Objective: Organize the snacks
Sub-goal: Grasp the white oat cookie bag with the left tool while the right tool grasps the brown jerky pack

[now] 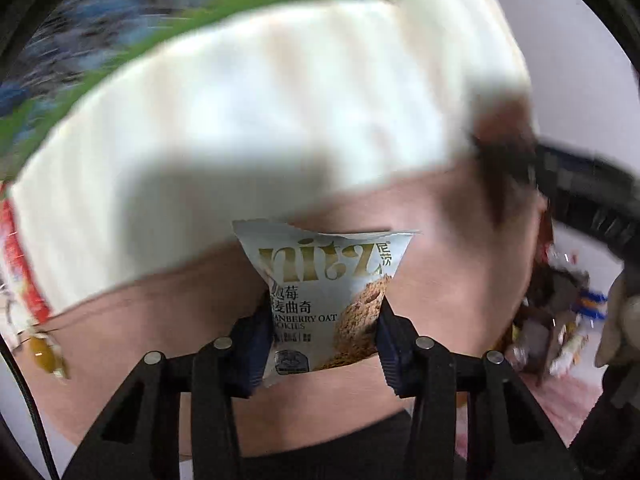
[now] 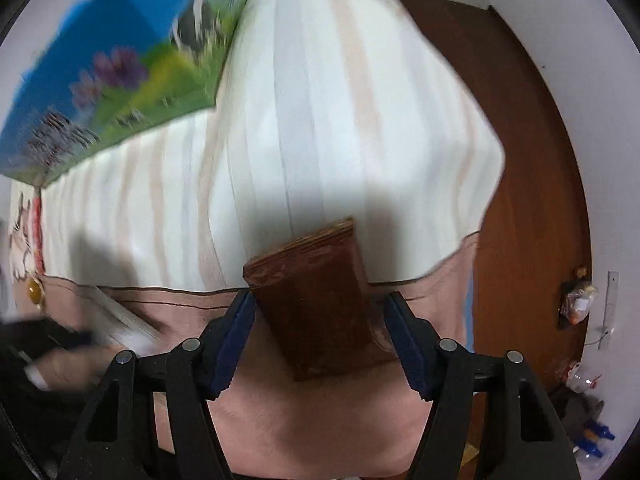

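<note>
On my left side, the left gripper is pinching a pale cookie packet, its blue pads pressed into both edges near the packet's lower half, so the top flares out above the fingers and hangs over the pinkish cloth border of the striped white bedding. The background is smeared, so I can't read exactly how near the surface the packet is. Further right in that view sits a jumbled heap of other snack wrappers, well apart from what I'm holding. Moving to my right side, the right gripper has a dark brown snack pack between its fingers; the left pad looks to be touching the pack's edge, but I see a gap of cloth between the pack and the right pad, so I judge these tongs partly spread and not truly gripping. A colourful printed box sits far up on the left of that view. What worries me: the left grip is low and narrow on a slippery foil packet, which could pivot or slide out if I swing it. On the right, closing with the pack skewed could push it aside, or catch the soft cloth beneath along with it.
</note>
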The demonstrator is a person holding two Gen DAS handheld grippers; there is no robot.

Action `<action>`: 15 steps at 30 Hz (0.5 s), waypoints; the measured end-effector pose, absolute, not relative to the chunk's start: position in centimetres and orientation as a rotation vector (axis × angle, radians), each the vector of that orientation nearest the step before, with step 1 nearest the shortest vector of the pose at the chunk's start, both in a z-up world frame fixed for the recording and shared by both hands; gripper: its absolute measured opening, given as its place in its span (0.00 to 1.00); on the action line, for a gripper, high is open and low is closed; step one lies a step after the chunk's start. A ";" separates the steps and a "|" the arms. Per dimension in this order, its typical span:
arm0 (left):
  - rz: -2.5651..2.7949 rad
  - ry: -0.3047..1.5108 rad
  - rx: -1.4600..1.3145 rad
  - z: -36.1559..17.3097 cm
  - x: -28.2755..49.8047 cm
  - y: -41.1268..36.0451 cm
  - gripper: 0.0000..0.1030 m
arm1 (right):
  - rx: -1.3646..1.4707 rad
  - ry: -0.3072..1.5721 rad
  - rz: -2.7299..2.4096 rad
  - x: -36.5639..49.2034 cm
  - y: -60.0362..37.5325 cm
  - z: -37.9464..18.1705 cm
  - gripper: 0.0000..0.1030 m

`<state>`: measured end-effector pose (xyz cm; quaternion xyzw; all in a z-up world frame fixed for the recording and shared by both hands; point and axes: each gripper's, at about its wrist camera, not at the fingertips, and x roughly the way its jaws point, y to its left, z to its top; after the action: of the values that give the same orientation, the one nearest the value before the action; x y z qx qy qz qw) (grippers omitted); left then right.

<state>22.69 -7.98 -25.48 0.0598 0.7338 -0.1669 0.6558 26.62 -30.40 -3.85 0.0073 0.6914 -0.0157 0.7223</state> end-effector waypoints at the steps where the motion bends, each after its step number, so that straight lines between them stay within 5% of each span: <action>1: -0.348 1.650 0.117 -25.2 23.3 -6.6 0.42 | 0.014 1.538 -0.043 26.6 -30.2 -4.5 0.67; 15: -0.117 1.626 -0.046 -27.3 25.9 4.1 0.49 | 0.136 1.584 0.114 27.0 -19.0 -6.5 0.60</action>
<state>25.92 4.12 -27.26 -0.0204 0.7257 -0.0522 0.6857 26.99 -18.98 -6.53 0.0612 0.7106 0.0510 0.6990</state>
